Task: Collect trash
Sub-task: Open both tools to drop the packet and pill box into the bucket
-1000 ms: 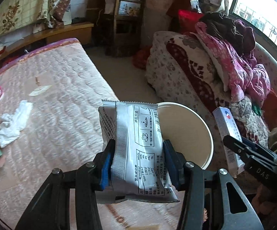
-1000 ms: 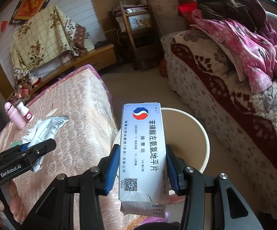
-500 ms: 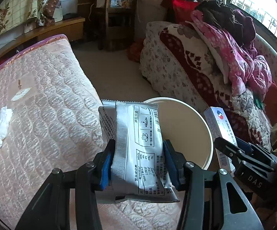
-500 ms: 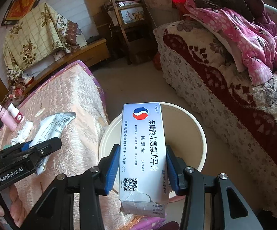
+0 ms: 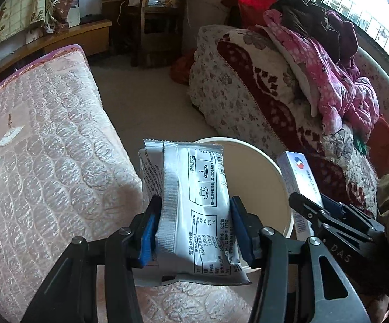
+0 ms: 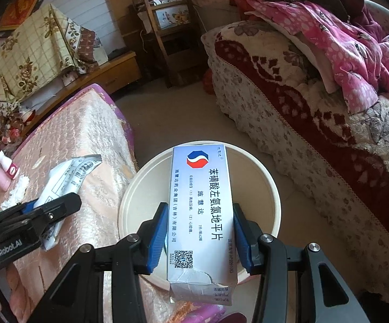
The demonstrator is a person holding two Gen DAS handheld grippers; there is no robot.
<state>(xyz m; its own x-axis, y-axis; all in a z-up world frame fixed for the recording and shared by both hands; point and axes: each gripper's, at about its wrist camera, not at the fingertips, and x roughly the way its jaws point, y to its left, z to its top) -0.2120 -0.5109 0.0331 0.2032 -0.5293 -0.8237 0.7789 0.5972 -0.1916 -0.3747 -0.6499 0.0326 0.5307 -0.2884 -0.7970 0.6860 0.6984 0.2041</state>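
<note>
Printed down the face of the medicine box (image 6: 201, 215) in large dark characters: 苯磺酸左氨氯地平片, with smaller 施慧达 beside, a red-and-blue octagon logo at the top, a QR code near the torn lower end. Along the box's side edge: H1999, further digits unclear. On the silver sachet (image 5: 194, 210): 冲泡方法 beside cup pictograms; nutrition table too small to read. On the left gripper (image 6: 27, 231): GenRobot.AI. On the right gripper (image 5: 337, 231): DAS.

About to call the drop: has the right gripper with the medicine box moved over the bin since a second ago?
Yes. The right gripper has advanced toward the cream bin; the medicine box now lies across the bin's opening, with more of the rim showing around it.
</note>
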